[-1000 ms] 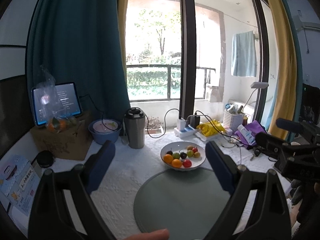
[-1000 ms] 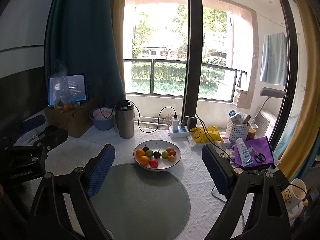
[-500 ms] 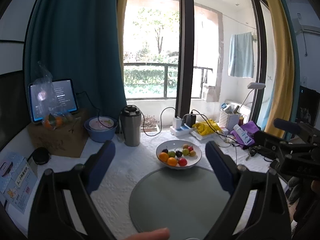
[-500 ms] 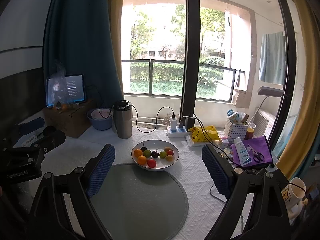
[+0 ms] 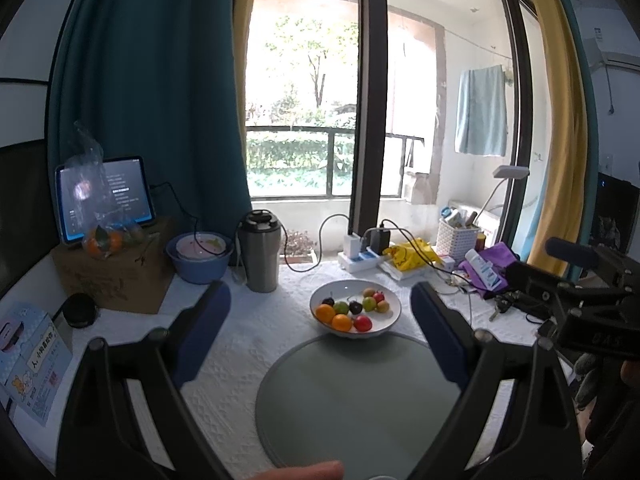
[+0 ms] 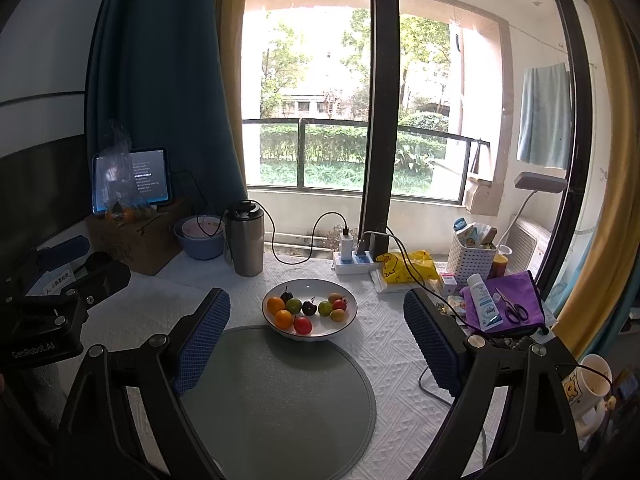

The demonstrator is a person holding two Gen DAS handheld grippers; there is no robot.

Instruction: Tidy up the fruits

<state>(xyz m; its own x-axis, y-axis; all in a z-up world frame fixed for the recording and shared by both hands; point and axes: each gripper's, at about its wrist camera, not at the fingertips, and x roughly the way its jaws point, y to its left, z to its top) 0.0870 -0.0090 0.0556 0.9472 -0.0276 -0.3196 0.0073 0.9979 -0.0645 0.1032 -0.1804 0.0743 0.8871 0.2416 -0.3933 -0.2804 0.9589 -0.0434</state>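
Observation:
A white bowl (image 5: 390, 322) (image 6: 348, 322) holds several small fruits: oranges (image 5: 325, 313) (image 6: 276, 305), green ones, dark plums and a red one (image 6: 302, 325). It stands at the far edge of a round grey mat (image 5: 352, 396) (image 6: 280, 396) on a white cloth. My left gripper (image 5: 320, 336) is open and empty, held above the mat short of the bowl. My right gripper (image 6: 316, 336) is open and empty, also short of the bowl. Each gripper's body shows at the side of the other's view.
A steel flask (image 6: 245, 238), a blue basin (image 6: 199, 238), a cardboard box with a tablet (image 5: 105, 196) and bagged oranges stand at the back left. A power strip (image 6: 354, 262), yellow bag, white basket (image 6: 472, 254), purple cloth with scissors and a mug (image 6: 592, 384) crowd the right.
Both views have drifted a little: the bowl sits slightly lower and nearer in the left view. Both grippers stay open and empty.

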